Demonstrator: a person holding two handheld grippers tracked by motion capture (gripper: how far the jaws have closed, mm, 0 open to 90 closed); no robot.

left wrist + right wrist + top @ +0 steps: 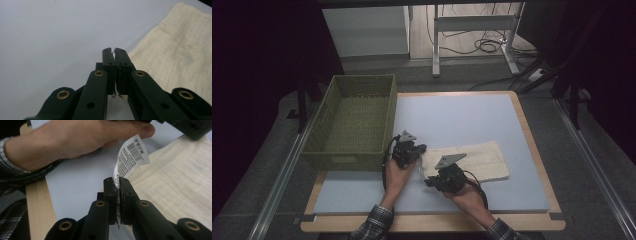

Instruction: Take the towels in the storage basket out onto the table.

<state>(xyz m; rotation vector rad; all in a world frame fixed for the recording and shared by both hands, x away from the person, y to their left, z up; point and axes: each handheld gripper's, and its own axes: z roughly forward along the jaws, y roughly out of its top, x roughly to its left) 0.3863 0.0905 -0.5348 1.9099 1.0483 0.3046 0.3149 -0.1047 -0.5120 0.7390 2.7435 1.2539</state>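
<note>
Gripping label (pixel 130 157), right claw (pixel 118 181) closed

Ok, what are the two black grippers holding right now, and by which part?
The right gripper pinches the cream folded cloth's white printed barcode label at its base. The left gripper is shut at the cloth's edge; a hold cannot be told.

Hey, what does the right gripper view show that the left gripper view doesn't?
Right gripper view: the right gripper has its jaws shut on a white barcode label that curls up from them, with the person's left hand and the wooden table edge behind.

Left gripper view: the left gripper with its jaws closed together at the edge of the cloth; whether they pinch any fabric I can't tell.

Both: the cream cloth lying on the pale blue mat, at the right of each view.
</note>
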